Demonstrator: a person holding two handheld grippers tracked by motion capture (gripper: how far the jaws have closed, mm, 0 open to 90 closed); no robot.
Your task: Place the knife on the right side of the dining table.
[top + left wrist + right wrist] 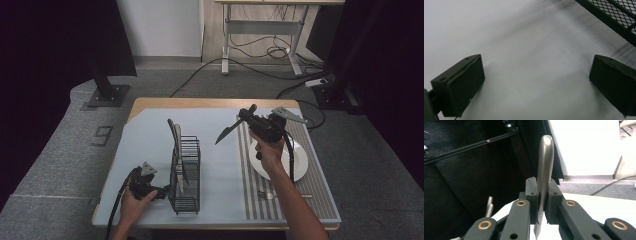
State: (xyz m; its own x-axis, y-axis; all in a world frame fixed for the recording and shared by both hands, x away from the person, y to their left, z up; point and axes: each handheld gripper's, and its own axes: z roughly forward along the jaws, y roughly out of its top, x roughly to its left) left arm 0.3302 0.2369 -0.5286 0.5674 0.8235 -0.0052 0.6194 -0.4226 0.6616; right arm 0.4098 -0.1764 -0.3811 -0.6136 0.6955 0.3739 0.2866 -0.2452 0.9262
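- Clenching a silver metal table knife point(227, 132), the right tool point(248, 118) is hovering right of the black wire rack point(185, 175).
- Resting released, the left tool point(161, 192) is lying just left of that rack.

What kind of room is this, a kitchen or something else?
Probably a lab or recording studio, not a kitchen: black curtains surround a small table, cables trail across grey carpet, and a desk frame stands behind.

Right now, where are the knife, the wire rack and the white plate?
knife point(226, 133): high view, on its blade.
wire rack point(186, 197): high view, on its near end.
white plate point(299, 161): high view, on its bare right rim.
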